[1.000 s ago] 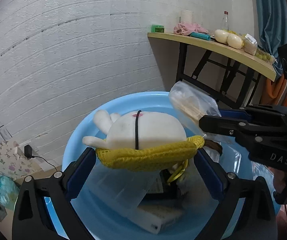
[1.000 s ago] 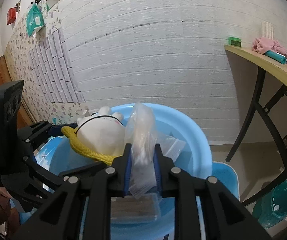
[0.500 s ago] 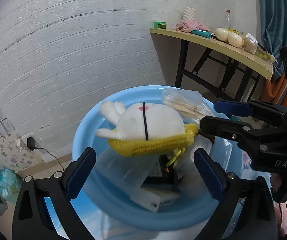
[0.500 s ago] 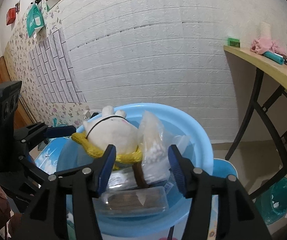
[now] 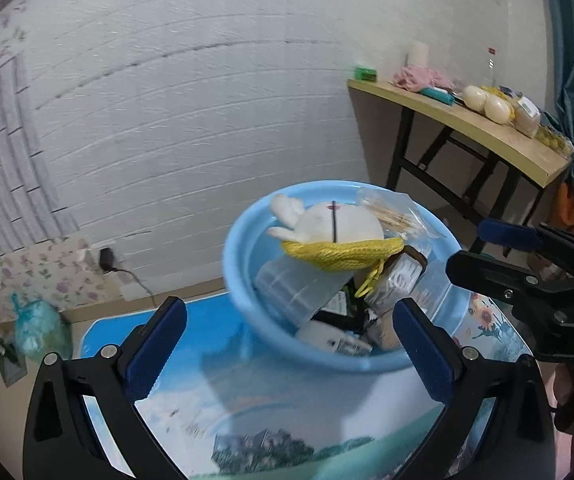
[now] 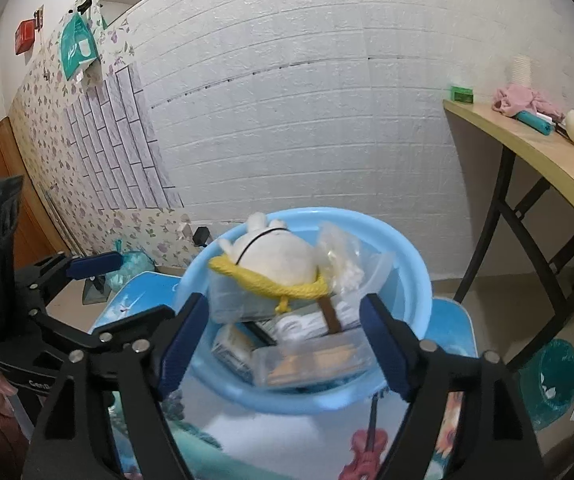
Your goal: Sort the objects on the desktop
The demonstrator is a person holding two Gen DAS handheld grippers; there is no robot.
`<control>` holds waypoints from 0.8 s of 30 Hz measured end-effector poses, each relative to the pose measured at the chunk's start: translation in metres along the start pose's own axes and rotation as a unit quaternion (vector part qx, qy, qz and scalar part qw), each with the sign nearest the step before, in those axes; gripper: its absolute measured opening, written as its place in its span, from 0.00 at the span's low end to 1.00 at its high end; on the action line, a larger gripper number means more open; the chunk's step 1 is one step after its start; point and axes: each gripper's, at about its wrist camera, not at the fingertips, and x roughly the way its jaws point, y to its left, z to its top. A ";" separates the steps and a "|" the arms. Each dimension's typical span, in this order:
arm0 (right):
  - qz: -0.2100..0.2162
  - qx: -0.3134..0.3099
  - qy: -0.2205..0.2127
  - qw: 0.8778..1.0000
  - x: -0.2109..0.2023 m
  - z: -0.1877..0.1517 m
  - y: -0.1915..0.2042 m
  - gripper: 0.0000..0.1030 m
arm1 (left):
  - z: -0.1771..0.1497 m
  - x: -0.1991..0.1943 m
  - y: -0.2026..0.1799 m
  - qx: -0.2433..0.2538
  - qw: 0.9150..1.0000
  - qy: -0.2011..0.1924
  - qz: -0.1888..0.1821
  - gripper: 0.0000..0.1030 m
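One round, smooth blue plastic basin [image 5: 247, 280] is seen on the picture-printed counter [image 5: 287, 412], ahead of both pairs of fingers. One white plush toy [image 5: 339, 224] with a knitted yellow scarf [image 5: 343, 254] lies on top of the heap inside it; one crinkled clear bag of thin sticks [image 5: 397, 214] is set just beside the toy, toward the right gripper's [image 6: 283, 336] side. Clear plastic boxes and small cartons are piled underneath; their number cannot be told. The fingers of the left gripper [image 5: 287, 340] are spread wide, just opened further, with nothing between them. The fingers of the right gripper have just been opening; they stand apart, empty, with the near rim of the basin seen between them. Both pairs carry flat blue pads [image 6: 383, 340] on black arms.
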 end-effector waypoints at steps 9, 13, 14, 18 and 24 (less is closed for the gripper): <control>-0.010 0.014 -0.002 1.000 -0.020 -0.015 0.026 0.98 | -0.020 -0.044 0.025 -0.055 0.996 -0.017 0.063 1.00; -0.019 0.012 0.000 1.000 -0.021 -0.019 0.033 1.00 | -0.027 -0.050 0.043 -0.096 0.993 -0.019 0.068 1.00; -0.023 0.005 -0.002 1.000 -0.020 -0.020 0.034 1.00 | -0.028 -0.051 0.046 -0.099 0.992 -0.023 0.074 1.00; -0.059 -0.058 -0.066 0.994 -0.025 -0.028 0.048 1.00 | -0.028 -0.047 0.045 -0.083 0.991 -0.023 0.097 1.00; -0.033 -0.014 -0.011 0.999 -0.004 -0.025 0.037 1.00 | -0.031 -0.027 0.048 -0.089 0.994 0.009 0.063 1.00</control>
